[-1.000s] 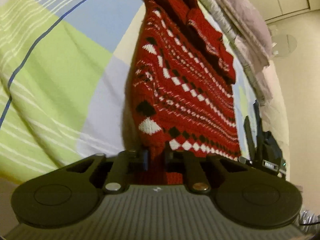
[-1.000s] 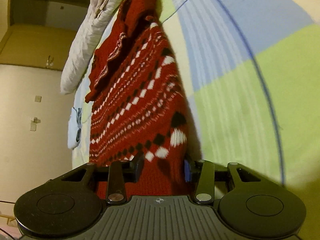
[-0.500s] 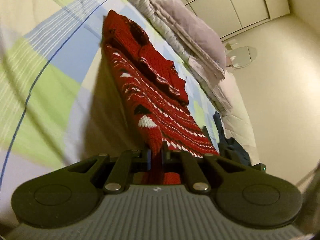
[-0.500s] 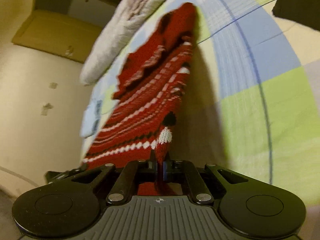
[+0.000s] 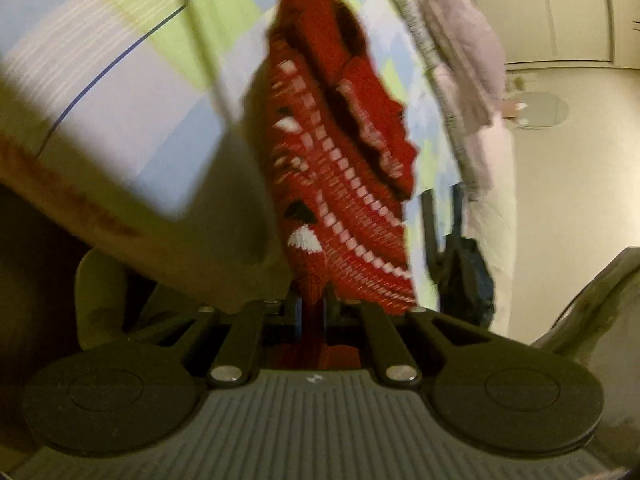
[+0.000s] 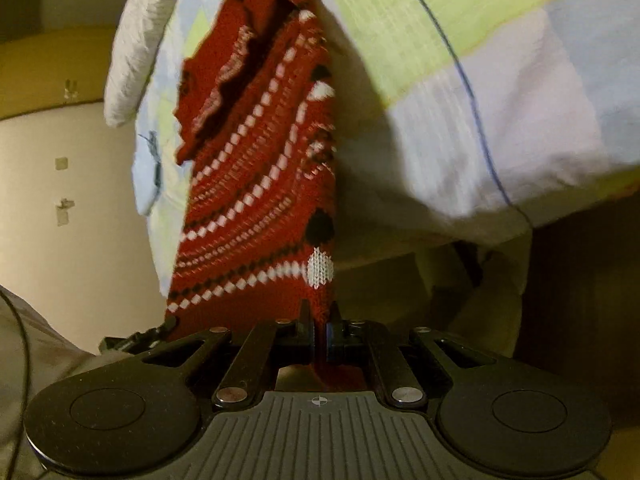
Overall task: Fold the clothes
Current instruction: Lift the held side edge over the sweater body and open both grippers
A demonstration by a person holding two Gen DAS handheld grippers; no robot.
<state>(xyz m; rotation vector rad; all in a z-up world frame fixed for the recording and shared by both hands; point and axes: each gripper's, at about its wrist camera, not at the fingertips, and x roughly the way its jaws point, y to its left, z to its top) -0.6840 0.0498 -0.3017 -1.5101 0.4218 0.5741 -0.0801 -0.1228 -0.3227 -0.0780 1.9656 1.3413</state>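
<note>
Both grippers, left gripper (image 5: 313,312) and right gripper (image 6: 319,330), have drawn the red patterned knitted sweater (image 5: 344,168) off the checked bedsheet (image 5: 120,92), jaws clamped on its hem corners to spread it.

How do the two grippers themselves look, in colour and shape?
Both the left gripper and the right gripper are black, with a grey ribbed base, two round discs, silver rivets on slanted link bars, and bluish inner finger pads. A small crosshair mark sits centrally.

No readable text, label, brand or number shows in either view.
</note>
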